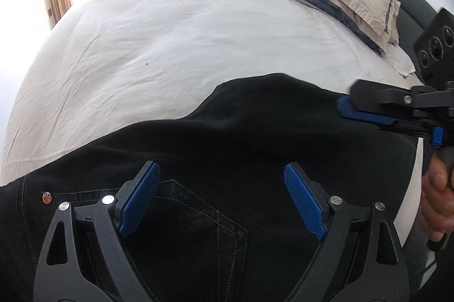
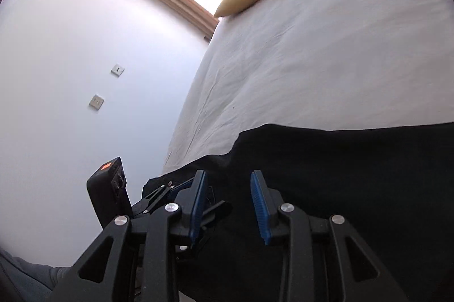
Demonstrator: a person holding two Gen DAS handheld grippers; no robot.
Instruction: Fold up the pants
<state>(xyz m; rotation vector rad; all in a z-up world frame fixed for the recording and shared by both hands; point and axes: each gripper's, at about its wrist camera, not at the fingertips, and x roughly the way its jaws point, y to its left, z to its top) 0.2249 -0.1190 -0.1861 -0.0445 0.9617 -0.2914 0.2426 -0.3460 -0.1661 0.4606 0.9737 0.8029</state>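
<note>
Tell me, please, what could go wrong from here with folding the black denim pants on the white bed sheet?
1. The left gripper is open above the black denim pants, over the stitched back pocket; closing there may pinch only the top layer.
2. The right gripper is also open, holding nothing, so the fold could go uneven.
3. The loose, wrinkled white bed sheet might get caught along with the cloth.

Black tongs (image 1: 222,202), blue ribbed pads (image 1: 139,200), silver screws.
</note>
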